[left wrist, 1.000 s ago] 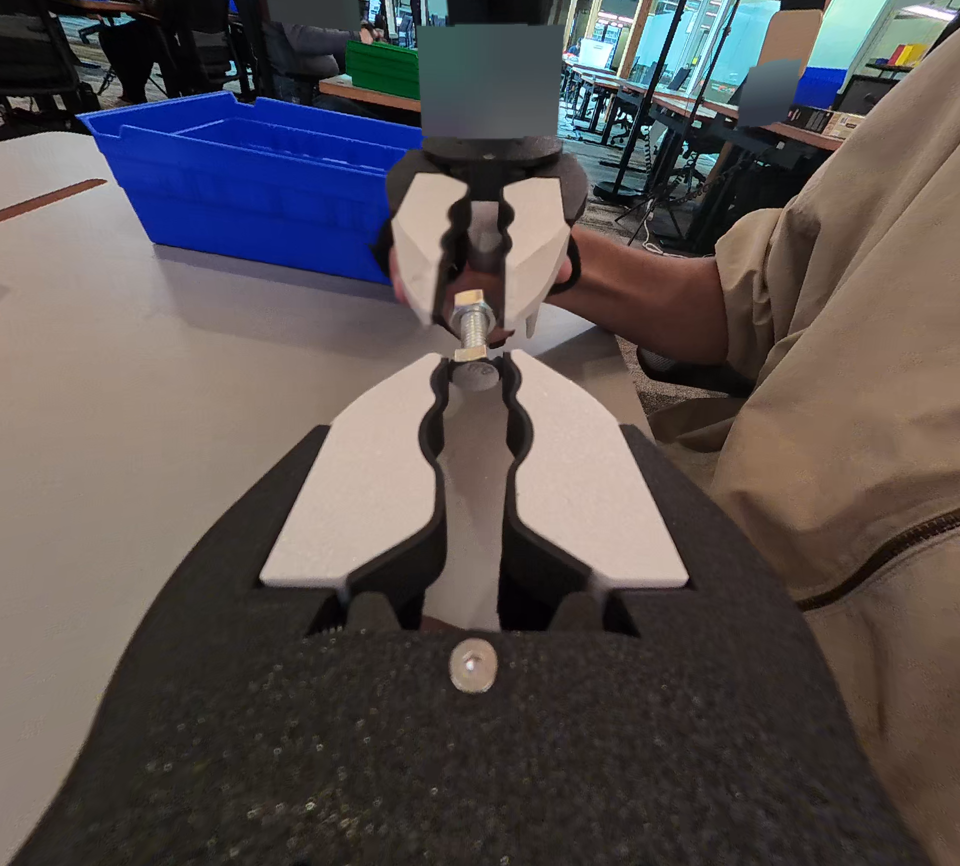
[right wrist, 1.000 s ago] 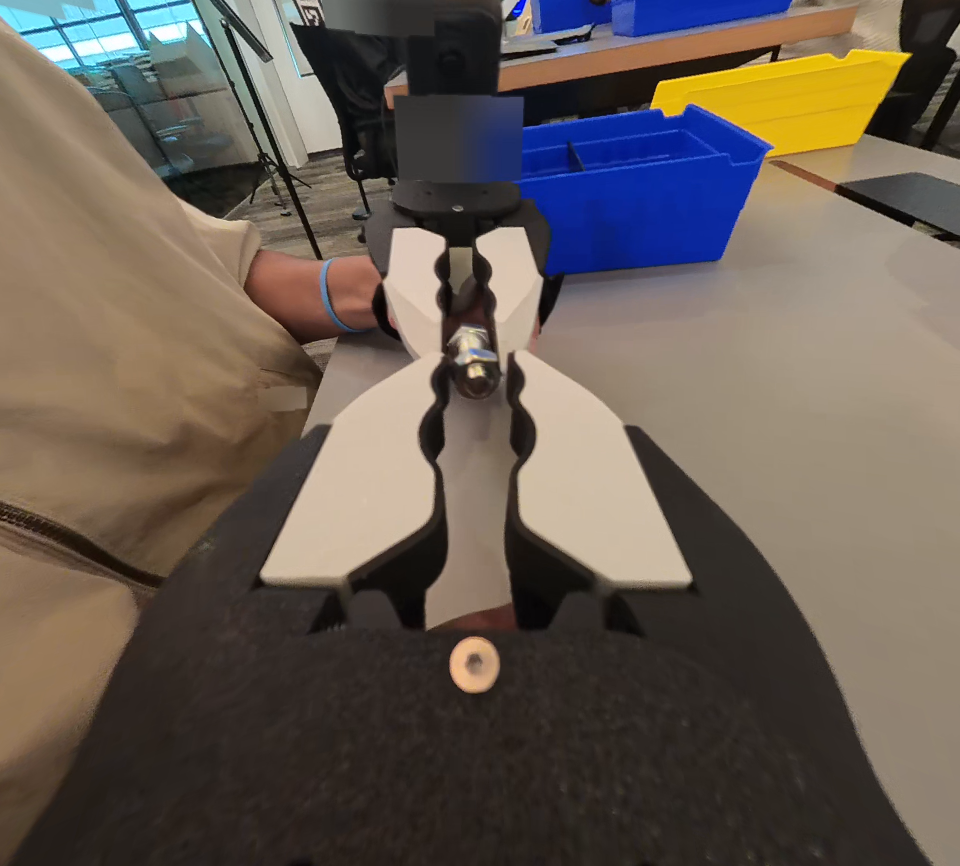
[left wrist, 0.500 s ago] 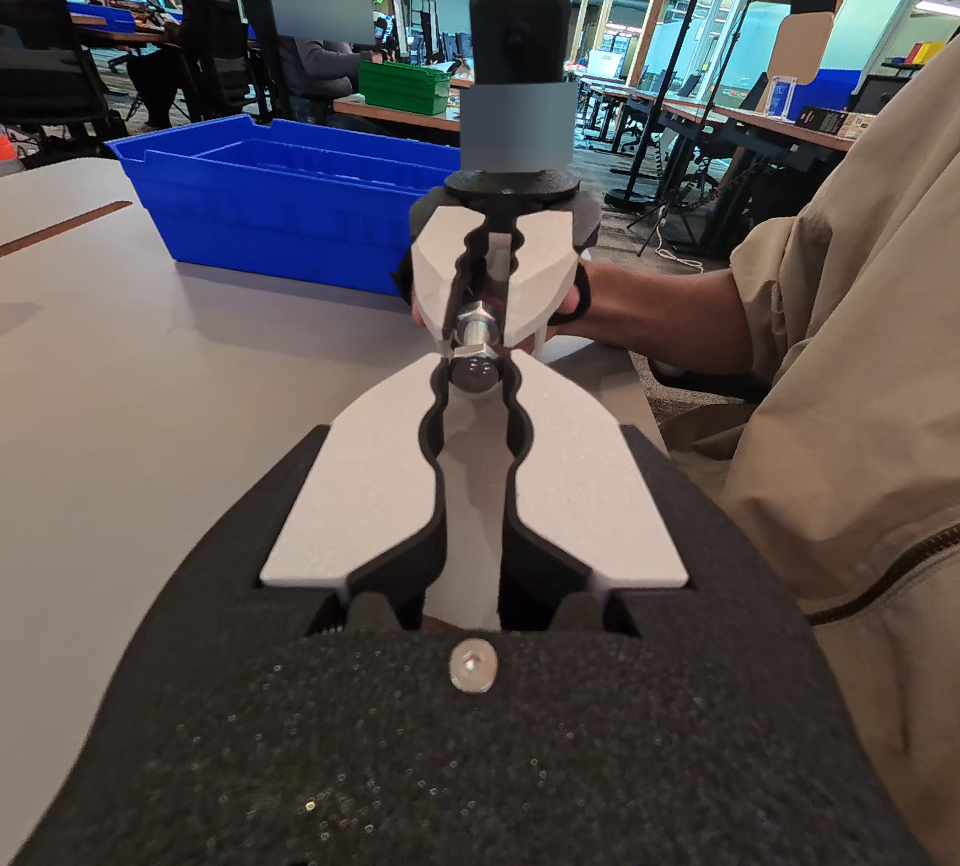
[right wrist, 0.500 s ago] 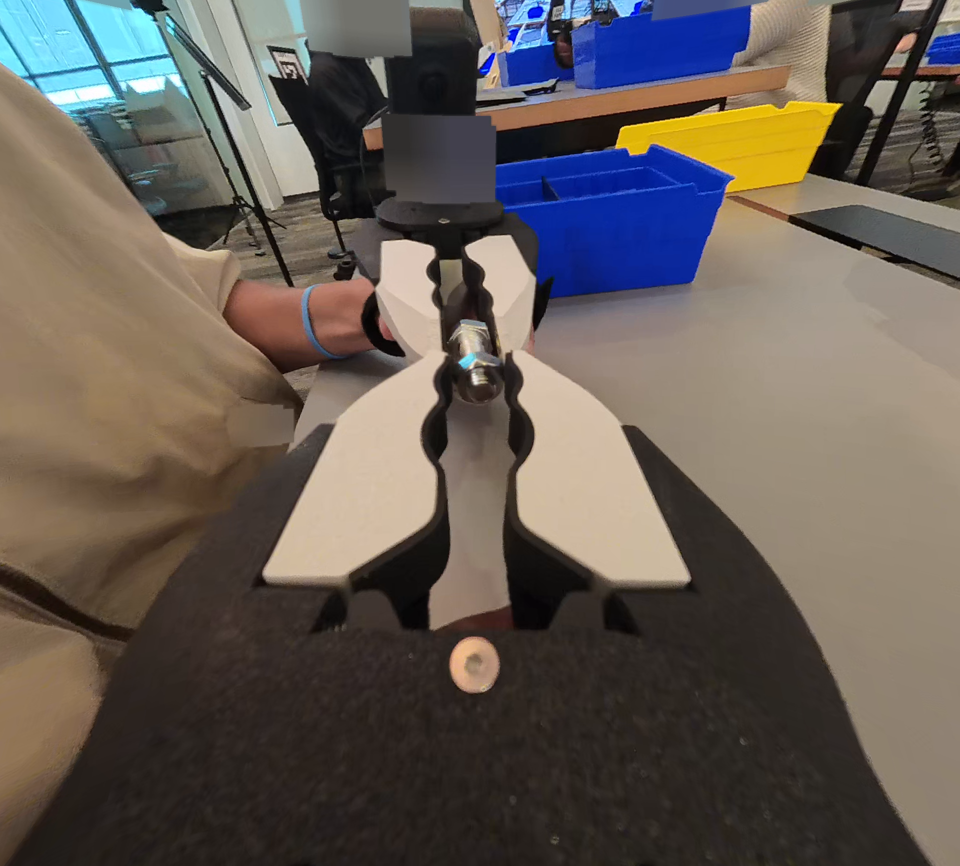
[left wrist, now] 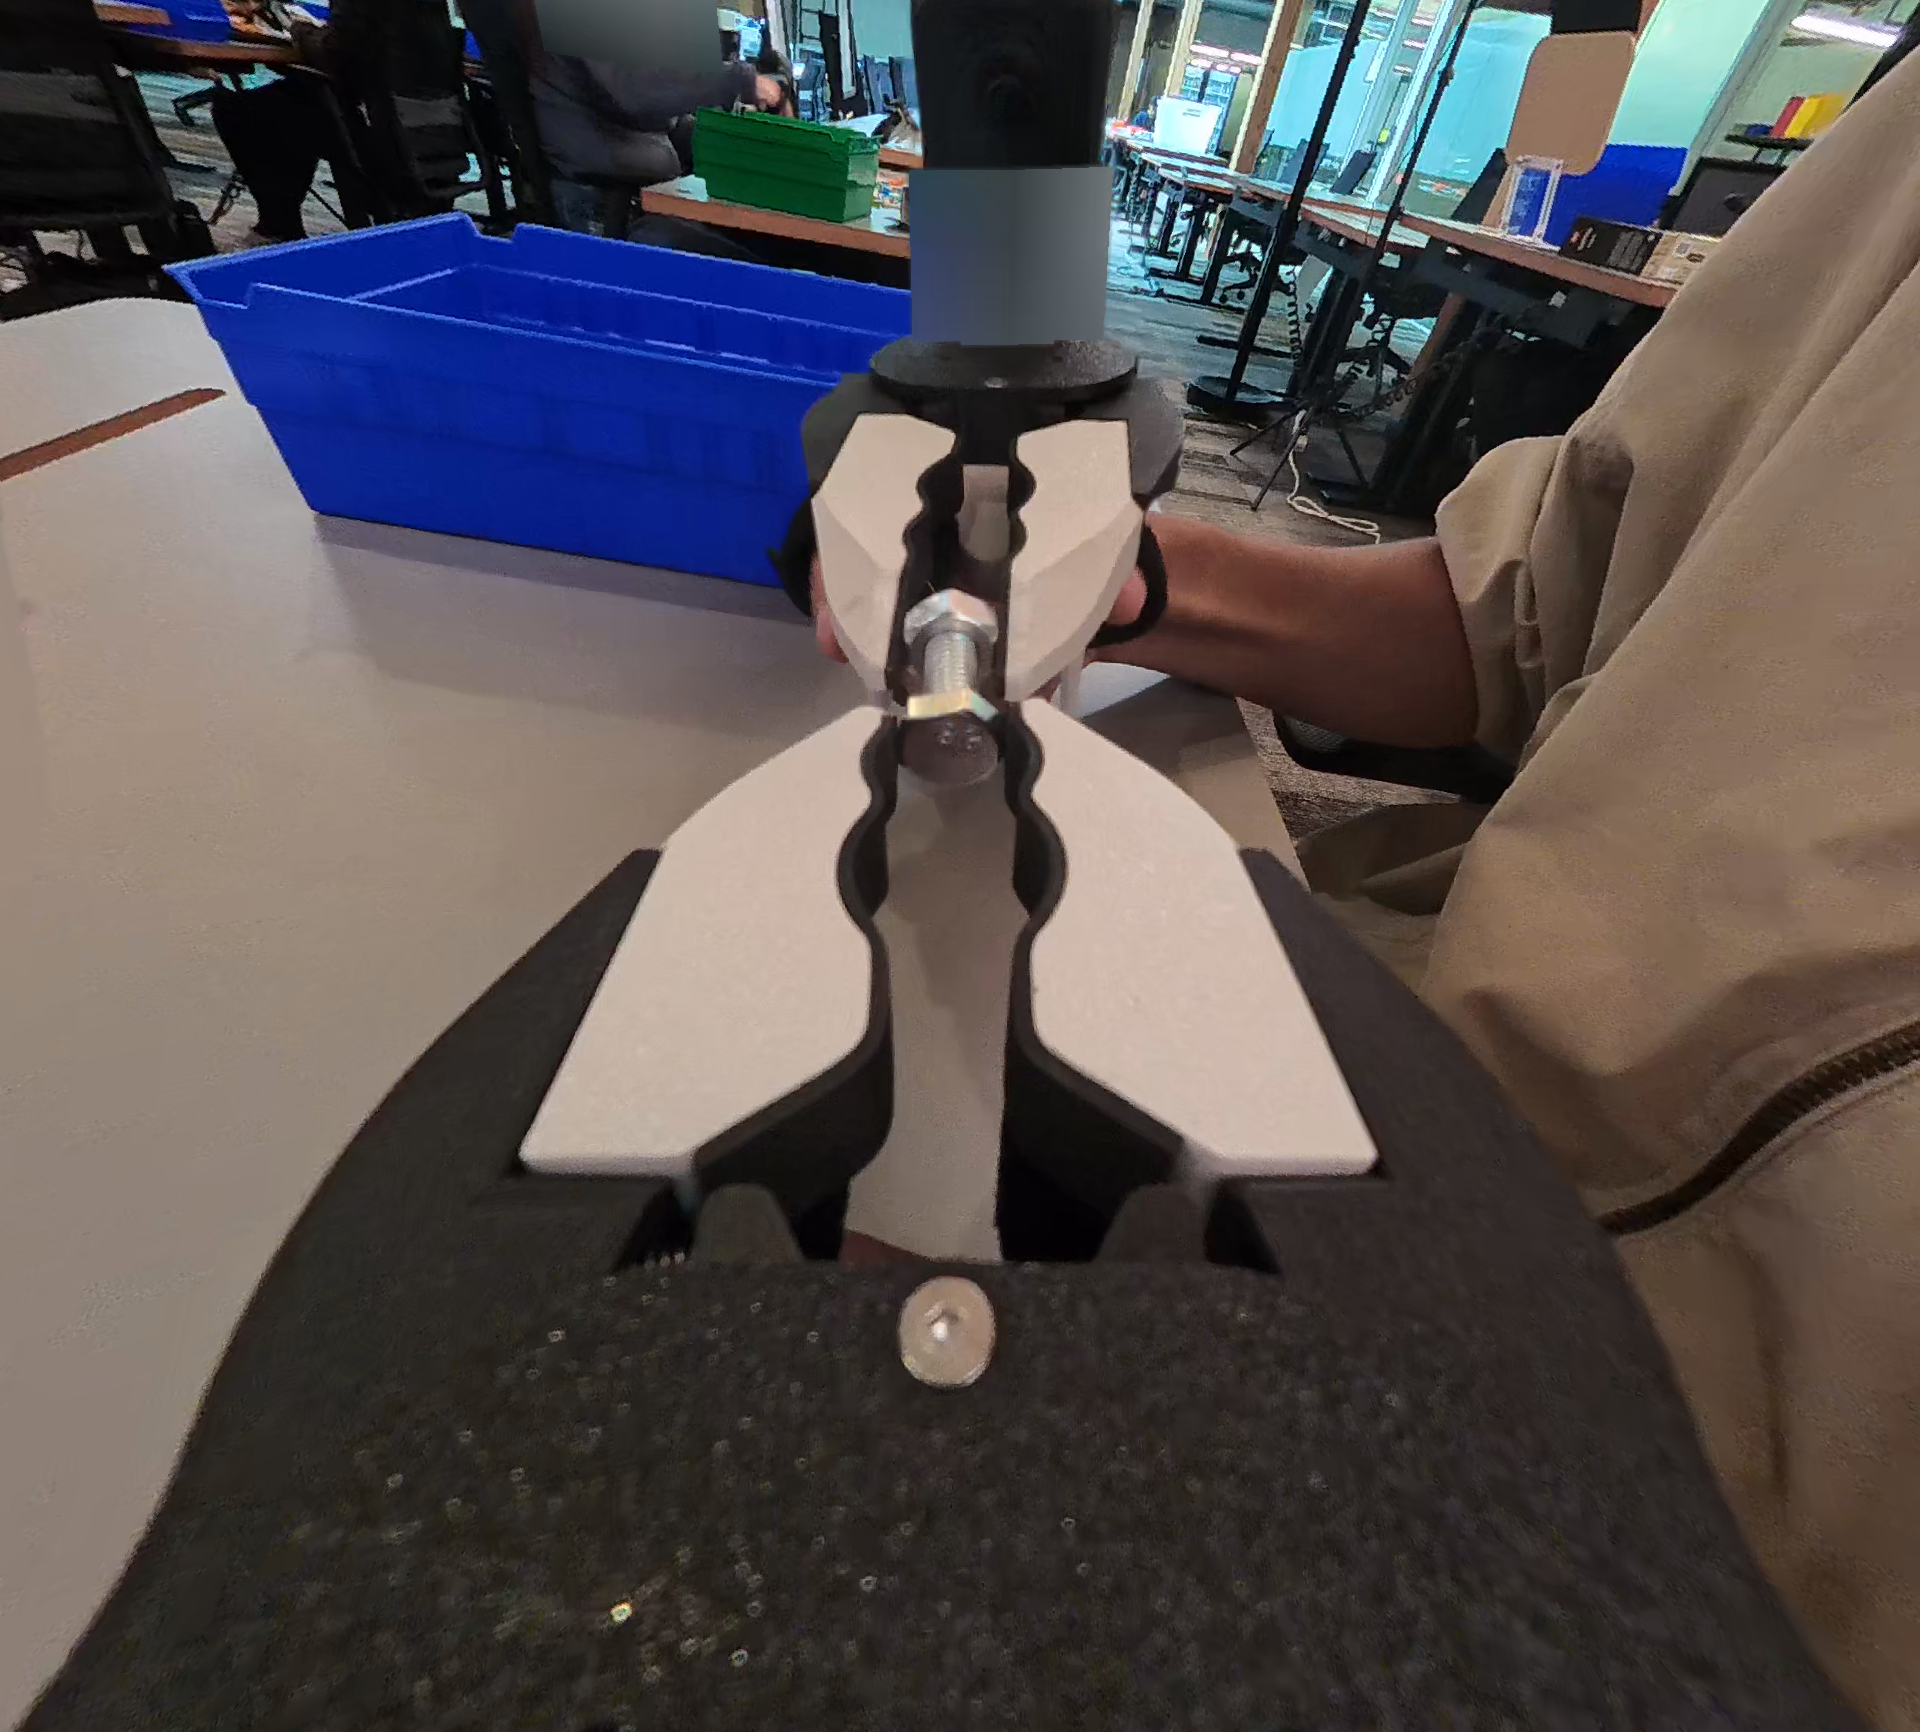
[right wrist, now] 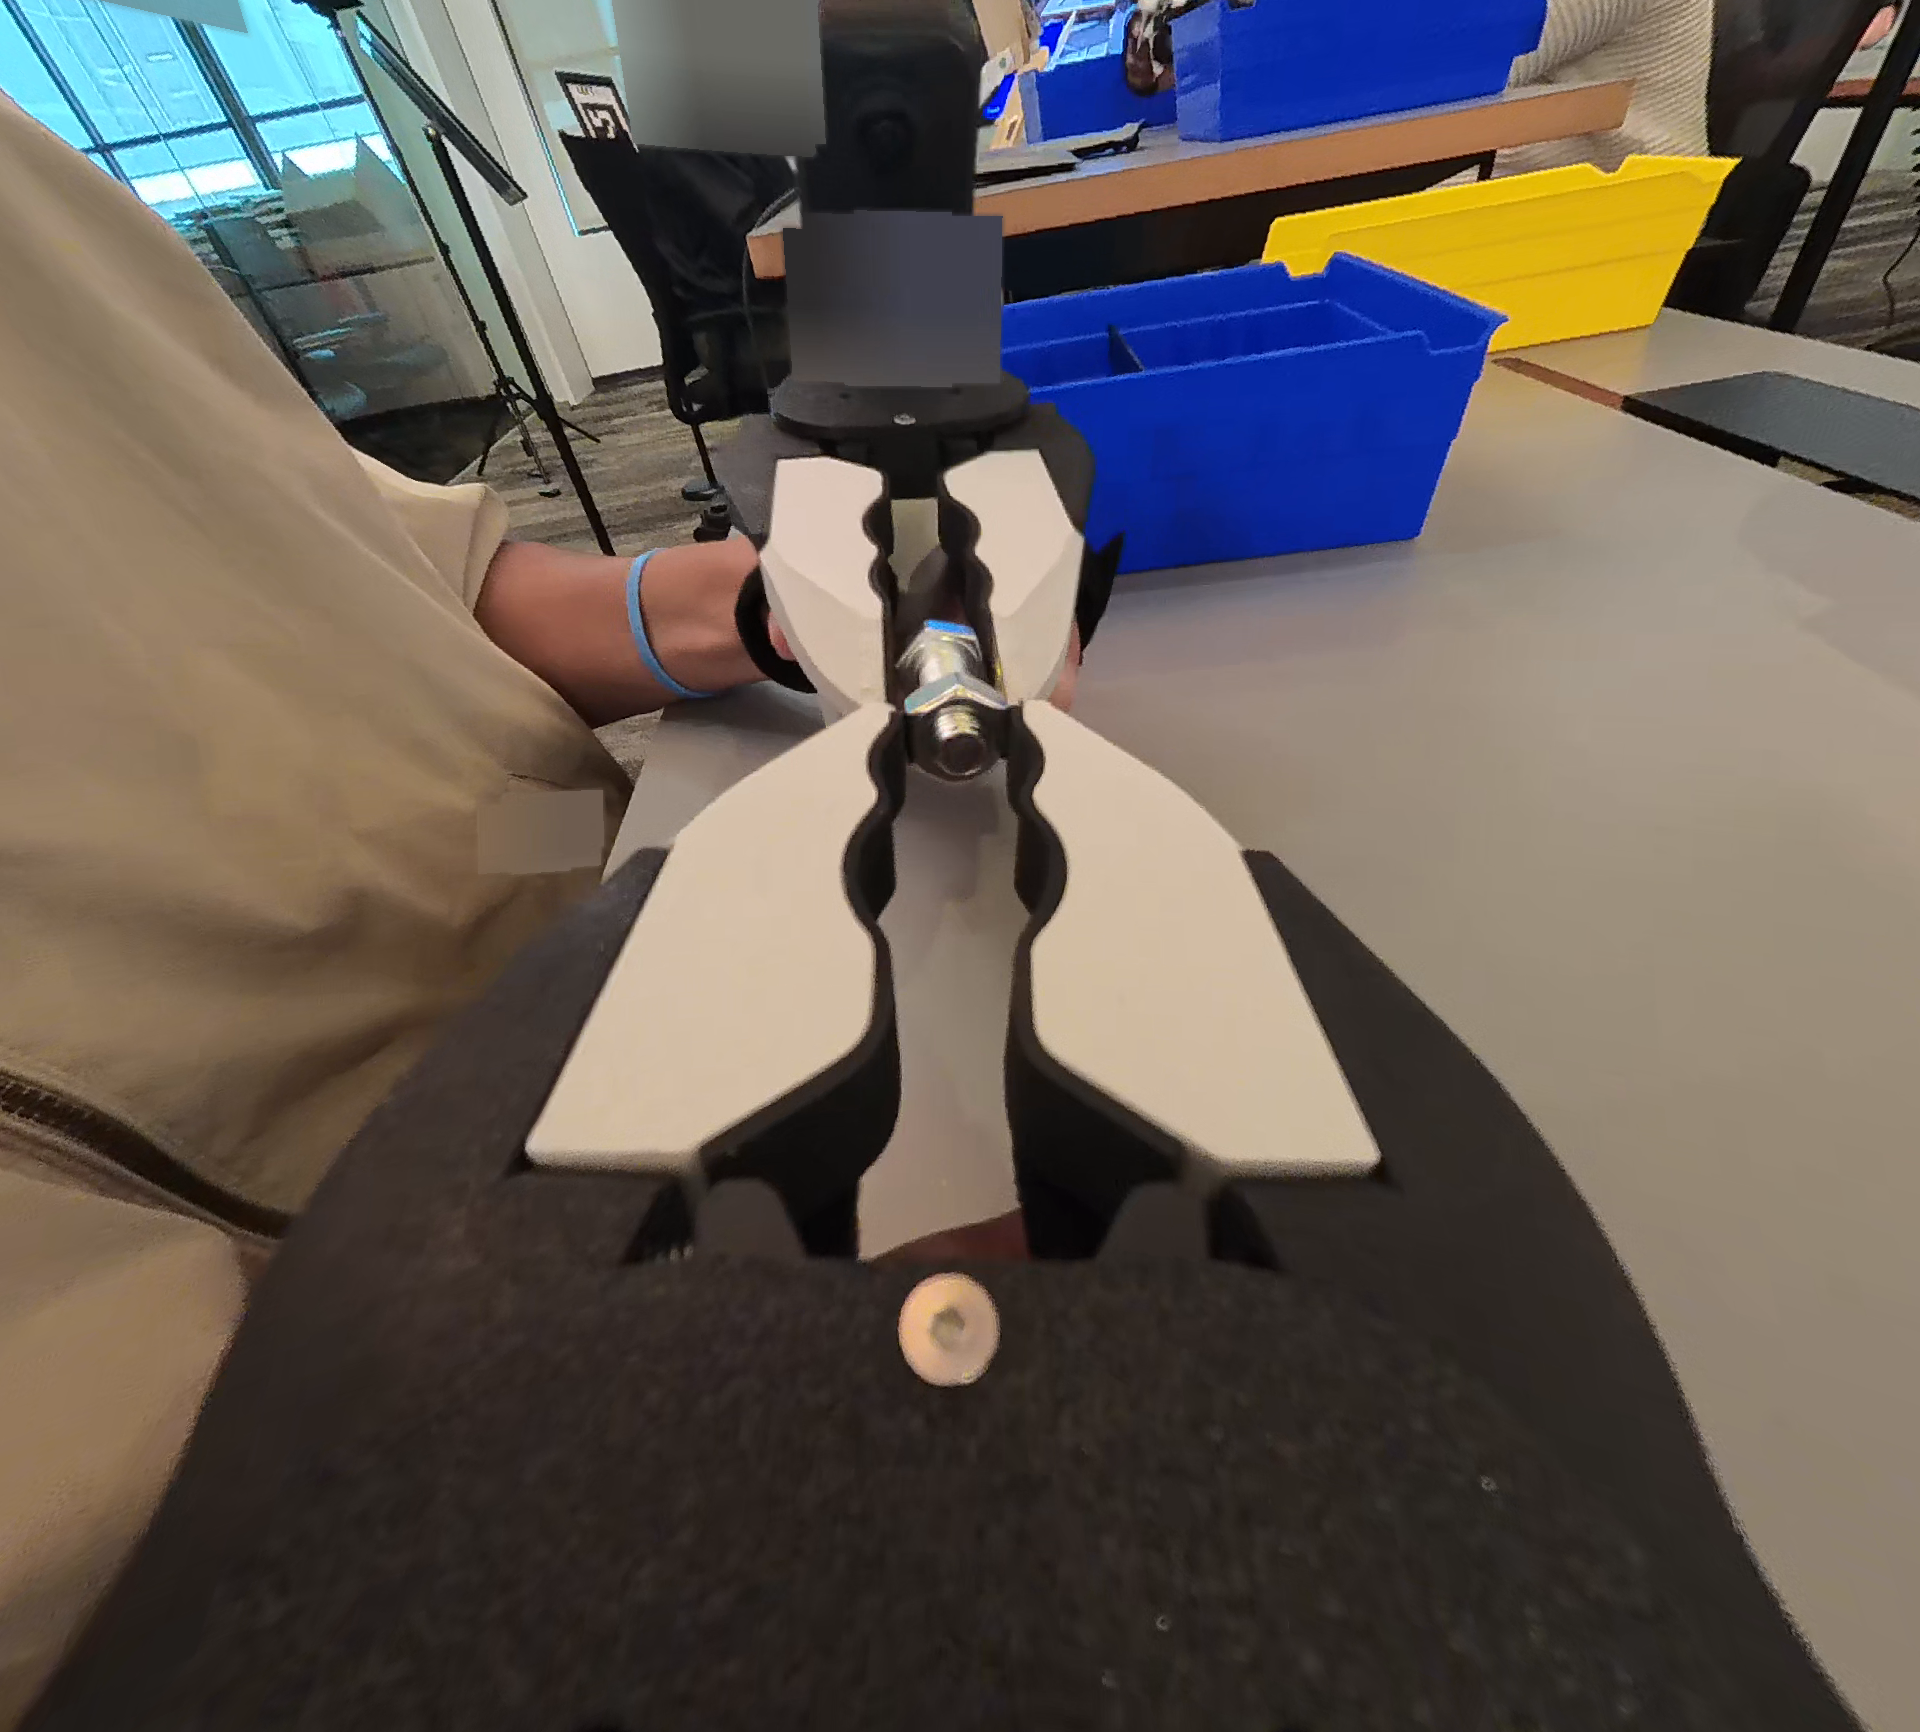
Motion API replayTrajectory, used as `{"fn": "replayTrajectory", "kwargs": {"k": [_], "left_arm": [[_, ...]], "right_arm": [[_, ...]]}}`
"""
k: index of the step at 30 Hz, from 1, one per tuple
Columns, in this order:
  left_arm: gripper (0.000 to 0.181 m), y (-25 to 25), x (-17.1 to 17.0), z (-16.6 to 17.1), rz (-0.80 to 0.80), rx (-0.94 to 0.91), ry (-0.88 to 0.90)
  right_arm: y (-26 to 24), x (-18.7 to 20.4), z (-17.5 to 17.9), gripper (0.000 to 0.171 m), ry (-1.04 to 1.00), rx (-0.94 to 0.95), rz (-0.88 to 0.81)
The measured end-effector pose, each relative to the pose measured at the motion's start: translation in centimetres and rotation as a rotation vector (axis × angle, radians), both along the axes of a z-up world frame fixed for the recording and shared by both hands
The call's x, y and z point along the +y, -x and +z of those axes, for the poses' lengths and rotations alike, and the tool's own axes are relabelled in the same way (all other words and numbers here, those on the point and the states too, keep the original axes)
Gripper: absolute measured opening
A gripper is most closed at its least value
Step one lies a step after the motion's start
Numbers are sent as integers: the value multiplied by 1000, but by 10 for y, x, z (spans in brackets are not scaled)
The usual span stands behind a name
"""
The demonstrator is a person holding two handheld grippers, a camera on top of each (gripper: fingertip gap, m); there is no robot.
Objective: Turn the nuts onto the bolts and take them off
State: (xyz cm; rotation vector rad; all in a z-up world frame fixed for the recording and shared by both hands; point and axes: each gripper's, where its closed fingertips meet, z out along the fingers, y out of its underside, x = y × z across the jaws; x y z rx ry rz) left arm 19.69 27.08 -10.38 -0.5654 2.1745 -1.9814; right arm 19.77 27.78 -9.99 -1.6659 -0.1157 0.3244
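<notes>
A silver bolt (left wrist: 940,664) with a hex nut (left wrist: 948,614) on its thread is held in the air between my two grippers, above the grey table (left wrist: 312,747). My left gripper (left wrist: 943,726) is shut on the bolt's head. My right gripper (left wrist: 951,633) faces it and is shut on the nut. In the right wrist view my right gripper (right wrist: 956,726) clamps the nut (right wrist: 951,700), with the bolt's end (right wrist: 956,747) poking through toward the camera. The left gripper (right wrist: 940,643) holds the far end. A short stretch of bare thread shows between nut and head.
A blue bin (left wrist: 540,394) stands on the table behind the grippers and also shows in the right wrist view (right wrist: 1247,435). A yellow bin (right wrist: 1507,238) and a black mat (right wrist: 1787,435) lie farther back. The person's beige sleeve (left wrist: 1662,643) fills one side. Left and right tips are no more than a few centimetres apart.
Both grippers stay shut on the bolt and nut. Both have tilted slightly, and more bare thread shows between nut and head than half a second ago.
</notes>
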Motion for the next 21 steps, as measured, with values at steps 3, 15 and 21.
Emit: {"fn": "replayTrajectory", "kwargs": {"k": [3, 15, 21], "left_arm": [[19, 0, -1, 0, -1, 2, 4], [55, -26, 48, 9, 494, -146, -73], [53, -28, 103, -1, 1088, -259, -146]], "right_arm": [[0, -1, 0, 18, 9, -12, 9], [-24, -3, 0, 18, -34, -64, -287], [-52, -10, -9, 18, -4, -179, -695]]}}
